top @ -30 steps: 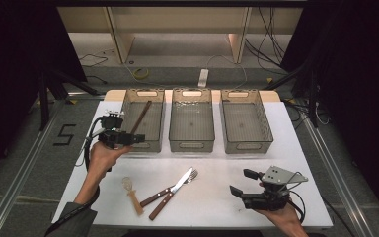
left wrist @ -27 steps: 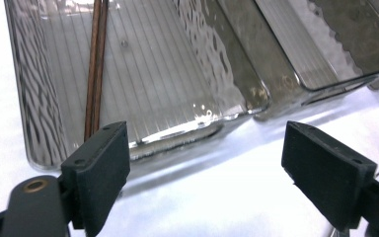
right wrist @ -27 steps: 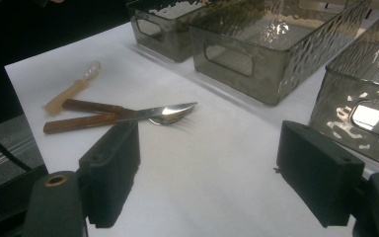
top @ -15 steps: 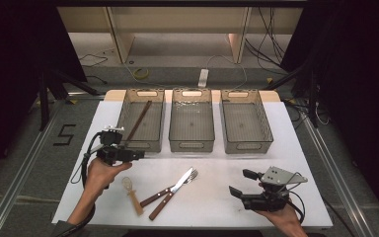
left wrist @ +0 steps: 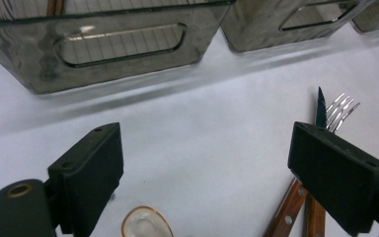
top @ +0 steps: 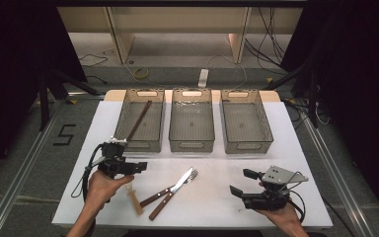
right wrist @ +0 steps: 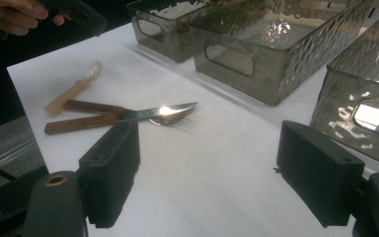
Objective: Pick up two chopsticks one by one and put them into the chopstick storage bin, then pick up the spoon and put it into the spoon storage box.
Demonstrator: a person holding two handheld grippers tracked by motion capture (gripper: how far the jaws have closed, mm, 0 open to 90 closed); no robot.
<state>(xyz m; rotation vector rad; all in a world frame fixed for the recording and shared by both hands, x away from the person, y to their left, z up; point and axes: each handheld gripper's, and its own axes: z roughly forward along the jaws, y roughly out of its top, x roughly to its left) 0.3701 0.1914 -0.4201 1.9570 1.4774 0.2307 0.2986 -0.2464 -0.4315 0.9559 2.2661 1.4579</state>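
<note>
At the left of the white table (top: 286, 148), a person's left gripper (top: 139, 167) is hovering just above the tabletop in front of the left bin (top: 123, 116), its jaws standing wide apart with nothing between them, having just been opening. A dark brown stick (top: 139, 120) is lying slantwise inside that bin. Directly below the gripper, a small pale spoon (top: 134, 196) is resting on the table; in the left gripper view its clear bowl (left wrist: 147, 224) is showing just under the gap between the jaws. Just to the right, a wooden-handled knife (top: 169, 194) and fork (top: 170, 188) are lying crossed, touching each other, tips pointing toward the middle bin (top: 192, 144). The right bin (top: 246, 145) is sitting beside it. Toward the table's near right corner, the right gripper (top: 243, 181) is being held low over the surface, well apart from the cutlery, its jaws spread wide and gripping nothing.
</note>
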